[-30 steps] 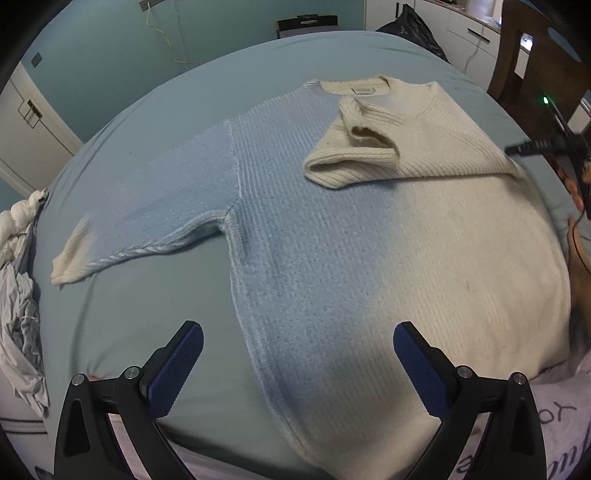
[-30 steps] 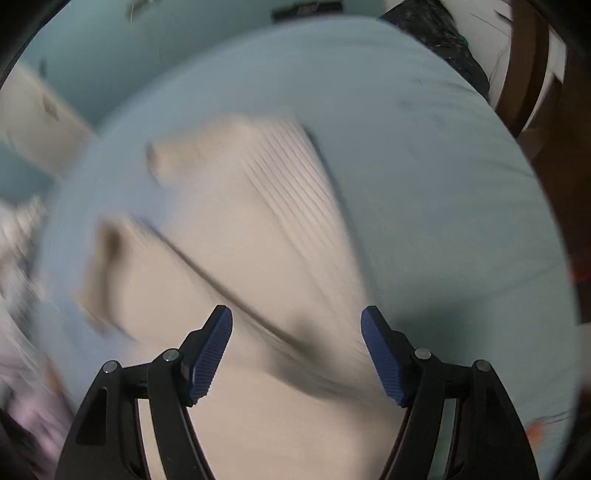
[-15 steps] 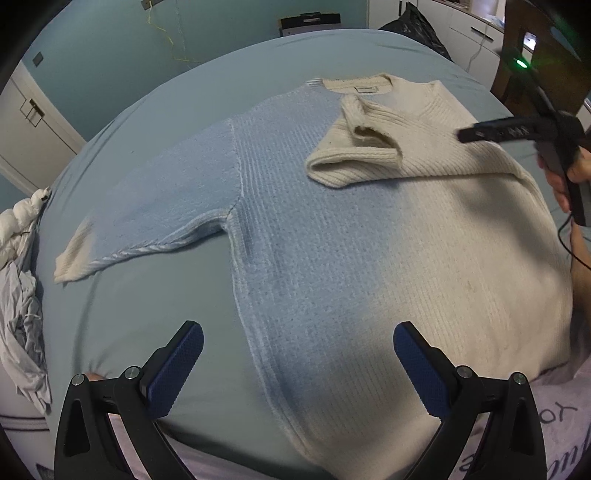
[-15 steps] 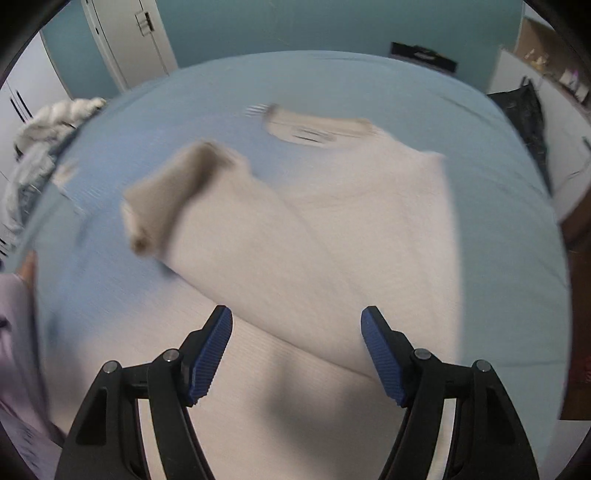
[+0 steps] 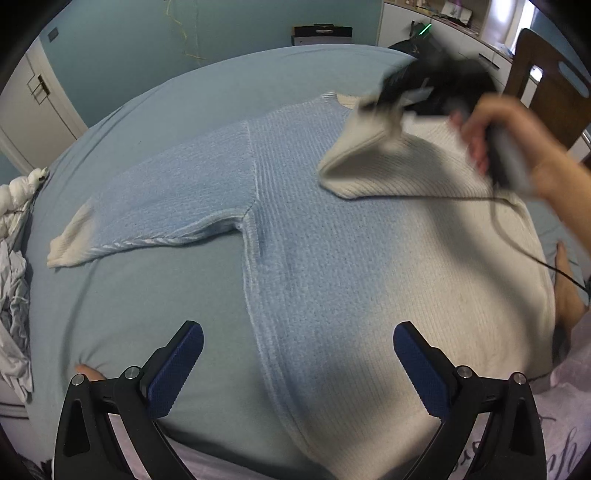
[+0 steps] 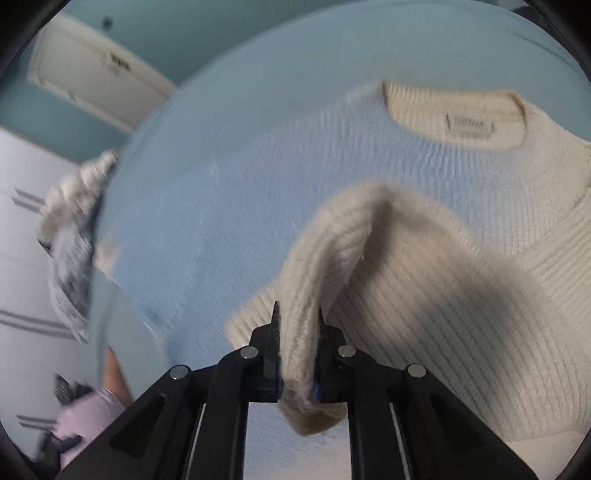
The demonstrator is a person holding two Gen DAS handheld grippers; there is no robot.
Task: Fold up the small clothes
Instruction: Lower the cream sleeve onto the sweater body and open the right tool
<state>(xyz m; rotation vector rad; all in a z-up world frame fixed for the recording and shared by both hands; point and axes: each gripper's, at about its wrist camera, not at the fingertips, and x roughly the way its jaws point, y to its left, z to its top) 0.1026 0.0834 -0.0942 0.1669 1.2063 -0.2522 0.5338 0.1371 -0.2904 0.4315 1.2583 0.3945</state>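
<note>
A knitted sweater [image 5: 332, 251], pale blue on its left half and cream on its right, lies flat on the blue bed [image 5: 147, 295]. Its blue sleeve [image 5: 155, 206] stretches out to the left. Its cream sleeve [image 5: 362, 155] is folded across the chest. My left gripper [image 5: 297, 354] is open above the sweater's lower hem. My right gripper [image 6: 297, 321] is shut on the cream sleeve's cuff [image 6: 314, 280] and lifts it; it also shows in the left wrist view [image 5: 373, 107], blurred. The neckline with its label [image 6: 469, 125] is beyond.
A heap of white and grey clothes [image 5: 14, 266] lies at the bed's left edge. A wooden chair [image 5: 546, 92] stands at the far right. White cupboard doors [image 5: 33, 107] and a teal wall [image 5: 184, 33] are behind. The gripper's cable [image 5: 517, 236] trails over the sweater.
My right gripper swung left over the sweater, shut on the folded cream sleeve's cuff and raised it. My left gripper stayed open, nearly still.
</note>
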